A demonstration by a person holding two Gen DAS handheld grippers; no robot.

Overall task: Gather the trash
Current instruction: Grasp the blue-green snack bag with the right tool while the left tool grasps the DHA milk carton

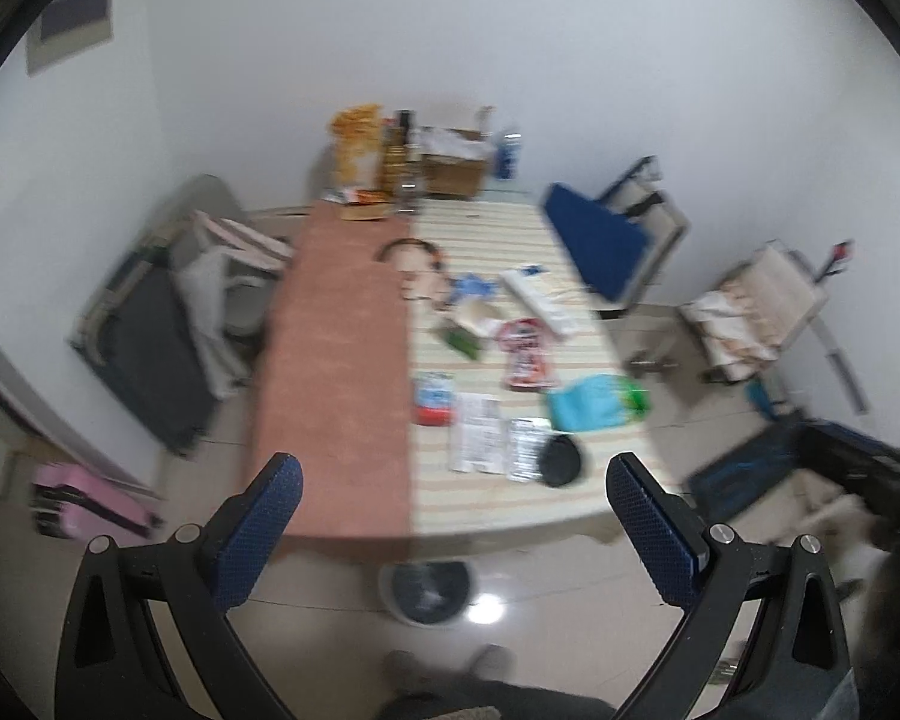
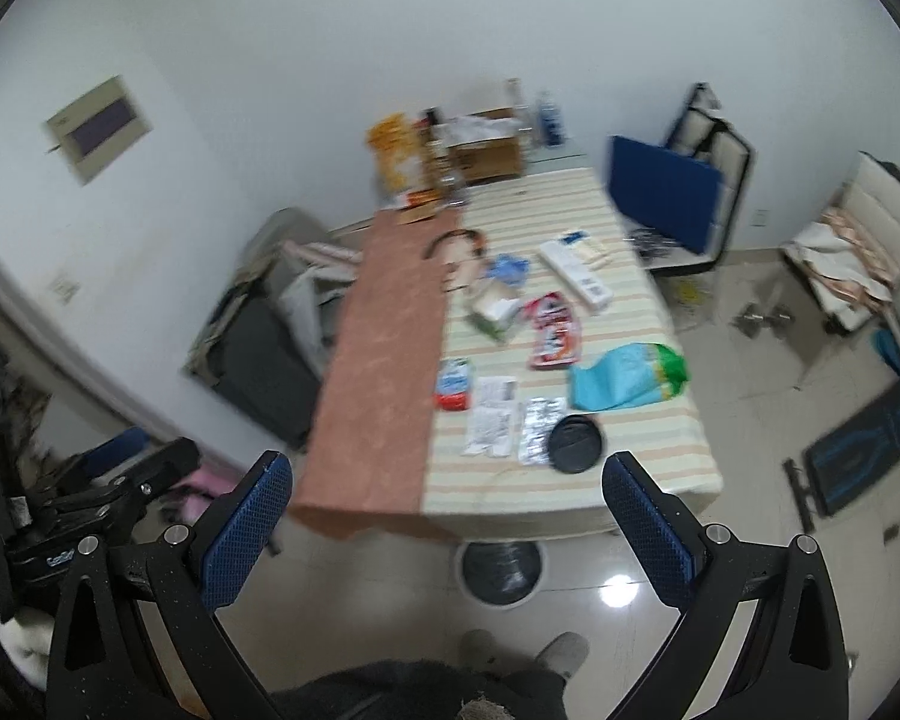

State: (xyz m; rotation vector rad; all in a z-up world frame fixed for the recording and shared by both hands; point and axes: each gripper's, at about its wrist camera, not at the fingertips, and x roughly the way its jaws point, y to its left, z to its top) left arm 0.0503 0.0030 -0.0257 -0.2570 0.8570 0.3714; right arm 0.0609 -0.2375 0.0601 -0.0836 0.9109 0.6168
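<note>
Trash lies scattered on a long table [image 1: 330,360] [image 2: 384,360]: a black round lid [image 1: 561,461] [image 2: 576,443], a silver foil wrapper [image 1: 525,447] [image 2: 537,429], a white paper slip [image 1: 480,432] [image 2: 492,414], a red snack packet [image 1: 528,354] [image 2: 553,330], a teal and green bag [image 1: 594,402] [image 2: 624,375] and a small red and blue packet [image 1: 433,399] [image 2: 453,384]. A white bin with a black liner [image 1: 426,591] [image 2: 501,570] stands on the floor under the near table edge. My left gripper [image 1: 453,540] and right gripper [image 2: 447,534] are open, empty, held high before the table.
Boxes, bottles and a yellow bag [image 1: 357,150] crowd the table's far end. A headband [image 1: 408,252], blue glove [image 1: 471,287] and white box [image 1: 540,297] lie mid-table. Chairs [image 1: 618,240] [image 2: 858,240] stand right, a dark suitcase [image 1: 150,354] and pink case [image 1: 84,498] left.
</note>
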